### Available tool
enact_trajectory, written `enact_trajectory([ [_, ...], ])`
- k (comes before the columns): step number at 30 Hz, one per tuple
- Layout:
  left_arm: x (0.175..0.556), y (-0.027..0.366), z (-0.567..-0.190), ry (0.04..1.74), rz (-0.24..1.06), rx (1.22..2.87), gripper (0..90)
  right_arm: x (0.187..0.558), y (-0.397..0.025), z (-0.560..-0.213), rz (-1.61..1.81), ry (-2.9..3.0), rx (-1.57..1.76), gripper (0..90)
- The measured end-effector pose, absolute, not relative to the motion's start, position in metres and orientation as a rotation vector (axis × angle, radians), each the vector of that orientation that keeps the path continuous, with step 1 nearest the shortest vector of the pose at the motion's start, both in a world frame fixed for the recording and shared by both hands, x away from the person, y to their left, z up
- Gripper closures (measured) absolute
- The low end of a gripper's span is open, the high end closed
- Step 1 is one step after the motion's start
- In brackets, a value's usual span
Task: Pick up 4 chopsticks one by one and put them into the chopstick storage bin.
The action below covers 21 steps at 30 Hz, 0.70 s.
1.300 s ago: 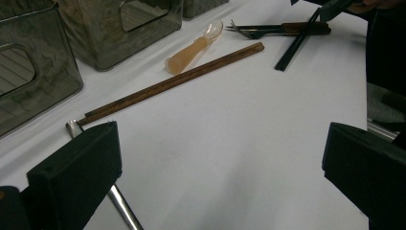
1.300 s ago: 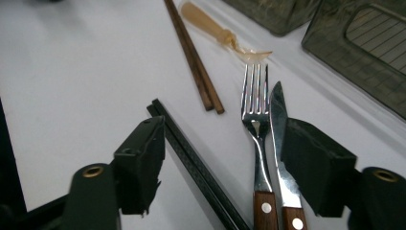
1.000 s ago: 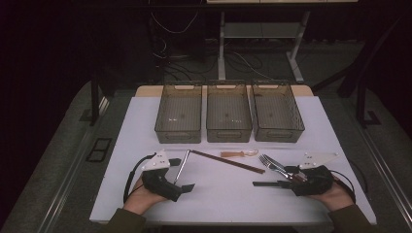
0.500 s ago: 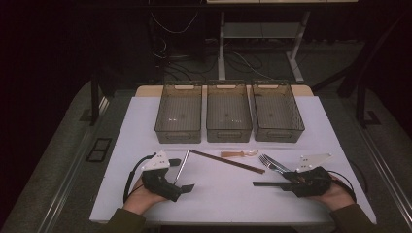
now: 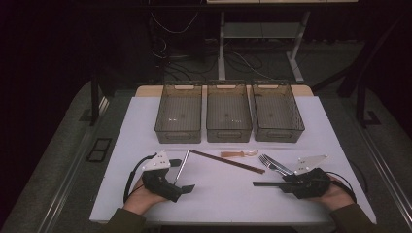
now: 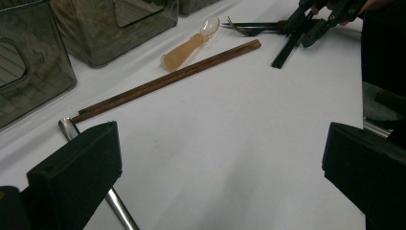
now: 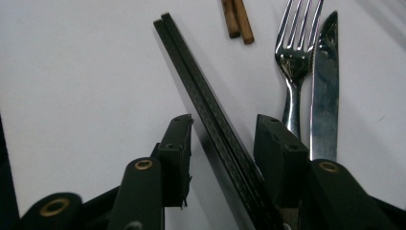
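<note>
My left gripper point(image 5: 182, 175) point(image 6: 218, 158) rests on the white table point(image 5: 218, 194) at the front left, jaws wide open. A metal utensil handle point(image 5: 183, 166) point(image 6: 68, 128) runs under its left jaw. My right gripper point(image 5: 286, 183) point(image 7: 225, 139) lies at the front right, its jaws standing apart on either side of a pair of black chopsticks point(image 5: 267, 183) point(image 7: 201, 91), open. Brown wooden chopsticks point(image 5: 227, 161) point(image 6: 167, 79) and a translucent orange spoon point(image 5: 238, 154) point(image 6: 189, 45) lie mid-table. A fork point(image 7: 292, 62) and a knife point(image 7: 325, 86) lie just right of the black chopsticks.
Three smoky transparent bins point(image 5: 179, 116) point(image 5: 228, 115) point(image 5: 277, 114) stand in a row at the back of the table, all with nothing in them. The table's front edge runs just under both hands. Dark floor and desk legs lie beyond.
</note>
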<state>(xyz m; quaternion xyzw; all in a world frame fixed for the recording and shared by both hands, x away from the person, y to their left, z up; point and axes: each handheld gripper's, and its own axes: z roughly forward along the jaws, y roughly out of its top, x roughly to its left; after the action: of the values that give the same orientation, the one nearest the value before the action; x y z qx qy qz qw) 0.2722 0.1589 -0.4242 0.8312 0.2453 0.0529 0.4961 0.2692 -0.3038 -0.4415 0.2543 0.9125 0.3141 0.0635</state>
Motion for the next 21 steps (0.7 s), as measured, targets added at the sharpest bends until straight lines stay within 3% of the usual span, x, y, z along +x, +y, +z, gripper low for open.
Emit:
enact_trajectory([
  [21,0.2719,0.1576,-0.4249,0.587,0.123,2.023,0.0,0.2676,-0.3035,-0.4412,0.948,2.756,0.768,70.0],
])
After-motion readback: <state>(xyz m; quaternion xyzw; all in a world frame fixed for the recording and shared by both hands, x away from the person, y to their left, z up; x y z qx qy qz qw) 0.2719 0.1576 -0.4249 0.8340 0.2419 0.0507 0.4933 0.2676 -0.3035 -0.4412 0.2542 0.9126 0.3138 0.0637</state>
